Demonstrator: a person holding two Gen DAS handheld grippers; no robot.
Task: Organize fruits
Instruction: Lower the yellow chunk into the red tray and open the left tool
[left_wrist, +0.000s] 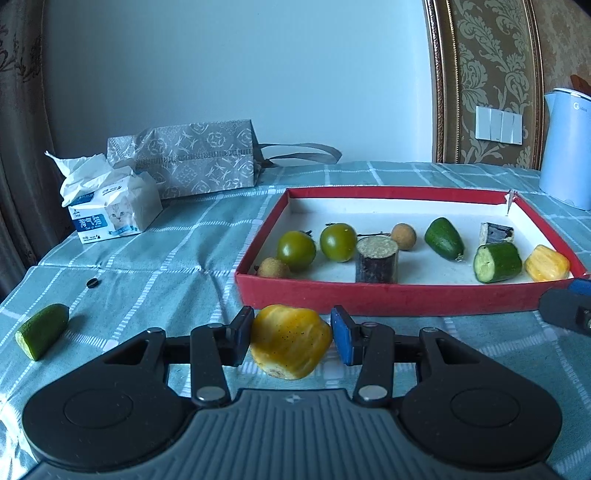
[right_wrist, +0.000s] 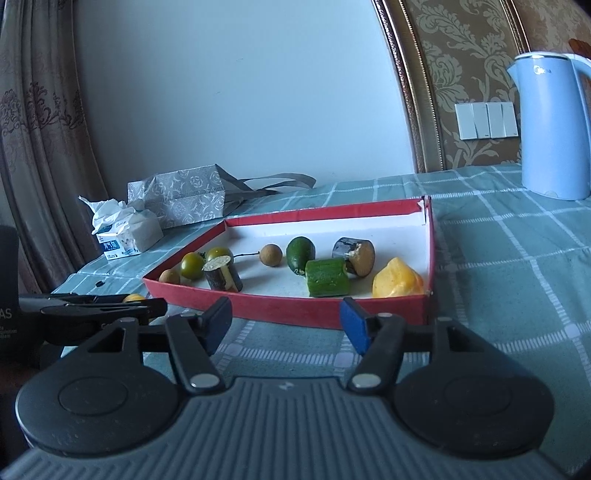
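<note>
My left gripper (left_wrist: 291, 334) is shut on a yellow fruit piece (left_wrist: 290, 341), just in front of the red tray's near wall (left_wrist: 388, 295). The tray (right_wrist: 295, 312) holds two green tomatoes (left_wrist: 295, 249), two longans (left_wrist: 403, 236), sugarcane chunks (left_wrist: 376, 260), cucumber pieces (left_wrist: 496, 262) and another yellow piece (left_wrist: 546, 263). A cucumber end (left_wrist: 42, 330) lies on the cloth at the left. My right gripper (right_wrist: 286, 325) is open and empty, in front of the tray's near wall. The left gripper shows in the right wrist view (right_wrist: 99, 306).
A tissue pack (left_wrist: 110, 214) and a grey patterned bag (left_wrist: 192, 162) stand at the back left. A blue kettle (right_wrist: 554, 125) stands at the back right. A small black cap (left_wrist: 93, 283) lies on the checked tablecloth (left_wrist: 166, 266). The table edge falls off at the left.
</note>
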